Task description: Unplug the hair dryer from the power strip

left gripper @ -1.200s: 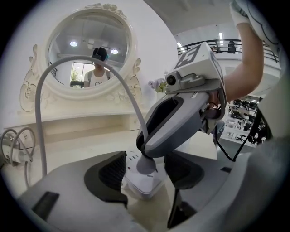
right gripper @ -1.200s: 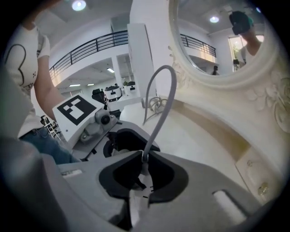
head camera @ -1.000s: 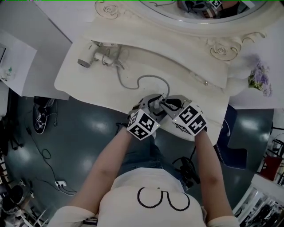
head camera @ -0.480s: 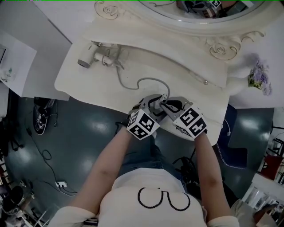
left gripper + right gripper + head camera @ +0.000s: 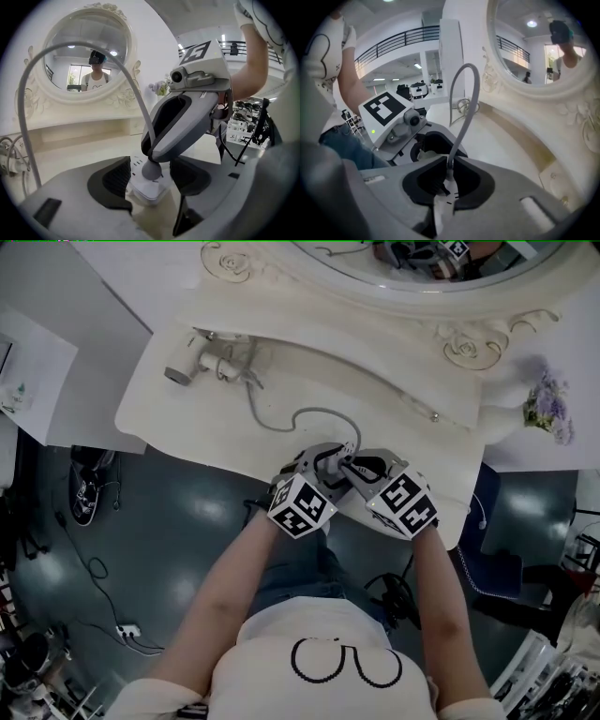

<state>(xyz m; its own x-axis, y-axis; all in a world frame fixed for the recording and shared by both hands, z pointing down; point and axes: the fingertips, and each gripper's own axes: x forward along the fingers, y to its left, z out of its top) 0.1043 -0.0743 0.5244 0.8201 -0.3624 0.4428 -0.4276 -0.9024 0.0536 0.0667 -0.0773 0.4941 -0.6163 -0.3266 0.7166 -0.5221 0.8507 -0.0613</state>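
Leaves the hair dryer at the worktop's far left, as a second ago, cable looping toward the middle. Clamps the power strip in the left gripper jaws and pinches the plug, seated in that strip, in the right gripper jaws, both barely shifted.

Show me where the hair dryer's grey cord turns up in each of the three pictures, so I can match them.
Head view: the grey cord loops mid-picture on the dressing table.
Left gripper view: the cord arches from the left edge overhead, then down to centre.
Right gripper view: the cord rises from the jaws at centre and hooks over.
Shared landmark: the oval mirror, at top, upper left, upper right.
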